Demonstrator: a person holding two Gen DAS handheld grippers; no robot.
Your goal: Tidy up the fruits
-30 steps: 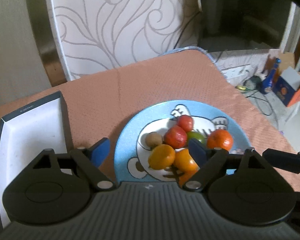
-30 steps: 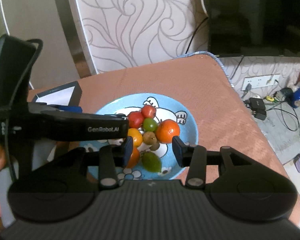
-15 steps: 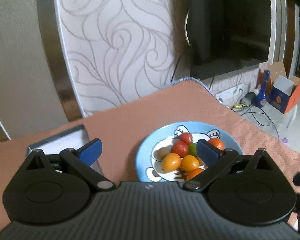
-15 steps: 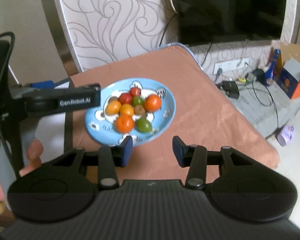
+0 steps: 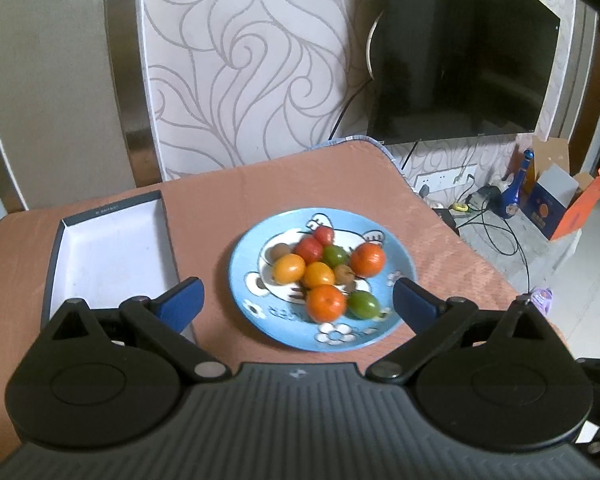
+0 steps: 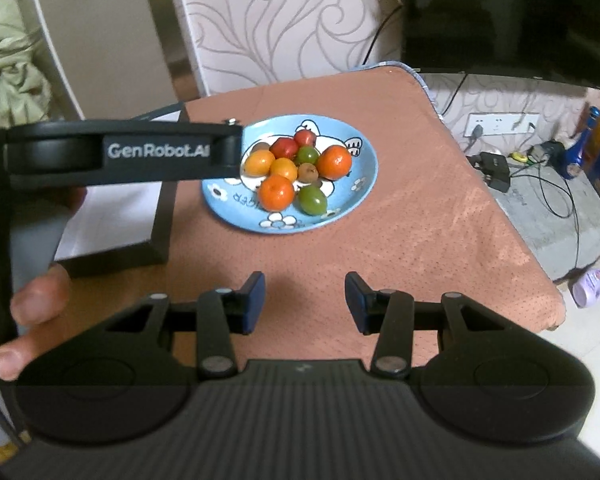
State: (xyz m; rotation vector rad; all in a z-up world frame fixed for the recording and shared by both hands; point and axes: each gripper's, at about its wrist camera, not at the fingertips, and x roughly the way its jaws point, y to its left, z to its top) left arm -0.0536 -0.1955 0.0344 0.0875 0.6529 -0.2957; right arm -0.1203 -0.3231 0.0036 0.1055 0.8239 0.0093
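Swirl-patterned wall panelling [image 5: 252,80] and a dark TV [image 5: 460,60] stand behind the table [image 5: 300,176], which carries a terracotta cloth. On the floor at the right lie cables, a blue bottle [image 5: 514,196] and an open carton [image 5: 560,208].

On the table, left part: a shallow dark box [image 5: 112,256] with a white inside, nothing in it that I can see. Just beside it, to the right and not touching: a blue plate [image 5: 396,248] with cartoon print.

The plate holds the fruit in one cluster. Two oranges [image 5: 326,302] are the largest; one lies at the near edge of the cluster, the other at its right. A green fruit [image 5: 363,305] lies beside the near orange, a second green one sits mid-cluster. Two yellow-orange fruits [image 5: 289,268], two red ones [image 5: 309,249] and two small brown ones [image 5: 279,251] fill the rest.

My left tongs [image 5: 298,300] have just been opening. They stand spread wide above the near edge of the plate, gripping nothing.

My right tongs [image 6: 305,300] stand partly open over bare cloth, well short of the plate, gripping nothing. My left hand [image 6: 40,292] shows at the left of the right wrist view.
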